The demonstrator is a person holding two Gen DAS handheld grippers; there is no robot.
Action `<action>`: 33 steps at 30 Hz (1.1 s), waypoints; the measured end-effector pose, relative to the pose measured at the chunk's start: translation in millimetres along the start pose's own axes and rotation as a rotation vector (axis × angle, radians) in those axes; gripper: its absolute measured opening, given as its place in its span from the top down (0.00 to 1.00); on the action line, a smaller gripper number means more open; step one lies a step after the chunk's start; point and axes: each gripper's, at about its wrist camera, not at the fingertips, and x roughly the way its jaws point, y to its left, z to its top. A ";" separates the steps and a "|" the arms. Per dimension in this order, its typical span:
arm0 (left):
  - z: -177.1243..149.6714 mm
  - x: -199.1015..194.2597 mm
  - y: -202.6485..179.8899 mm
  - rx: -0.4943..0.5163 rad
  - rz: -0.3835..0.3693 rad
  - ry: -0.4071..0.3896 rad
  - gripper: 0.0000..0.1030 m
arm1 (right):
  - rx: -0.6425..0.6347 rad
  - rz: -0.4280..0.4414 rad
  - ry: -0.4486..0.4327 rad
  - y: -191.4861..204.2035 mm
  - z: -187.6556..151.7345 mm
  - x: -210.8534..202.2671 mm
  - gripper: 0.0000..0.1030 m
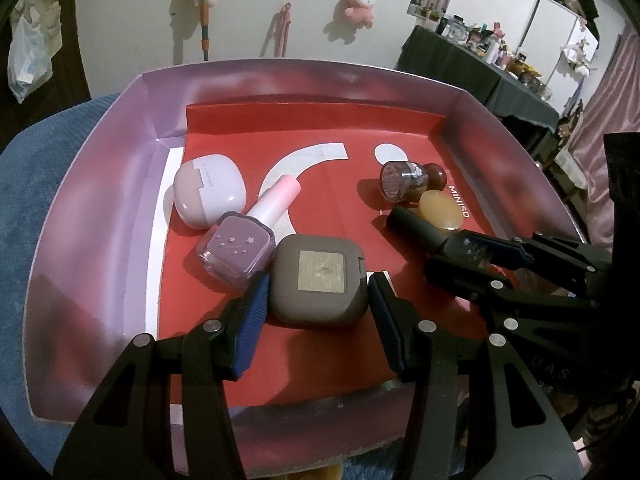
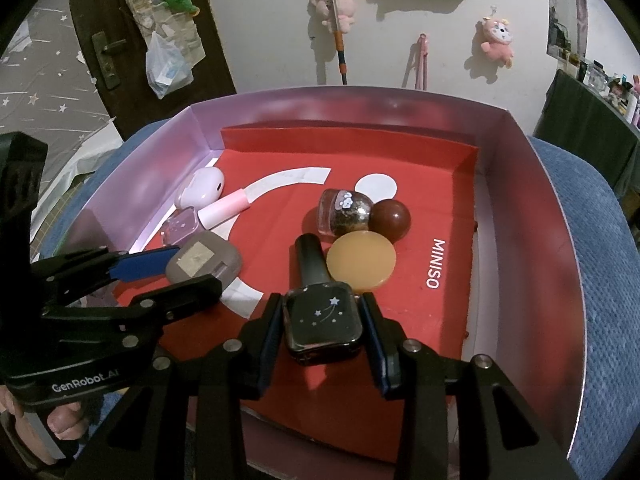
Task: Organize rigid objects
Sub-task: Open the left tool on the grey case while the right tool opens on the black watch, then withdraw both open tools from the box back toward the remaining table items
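Both grippers bracketed items in the tray (image 1: 100, 184). Left gripper (image 1: 316, 300) open around brown case (image 1: 318, 276); right gripper (image 2: 322, 320) open beside black bottle (image 2: 320, 316). Pickup step; closing likely next.

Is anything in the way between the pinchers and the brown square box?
No. The left gripper already has its open fingers on either side of the brown square case; nothing lies between. The purple nail polish bottle touches the case's left side.

Two close wrist views, shared tray (image 1: 100, 216)
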 end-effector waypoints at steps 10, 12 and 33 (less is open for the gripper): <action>-4.7 -18.5 -0.7 0.002 0.017 -0.038 0.32 | 0.000 0.006 -0.054 3.0 -2.3 -21.1 0.51; -6.4 -24.4 0.0 -0.001 0.021 -0.048 0.29 | 0.001 0.007 -0.067 4.0 -2.9 -26.6 0.47; -28.7 -70.1 -8.6 0.012 0.042 -0.139 0.00 | 0.025 0.027 -0.148 9.0 -19.1 -70.4 0.27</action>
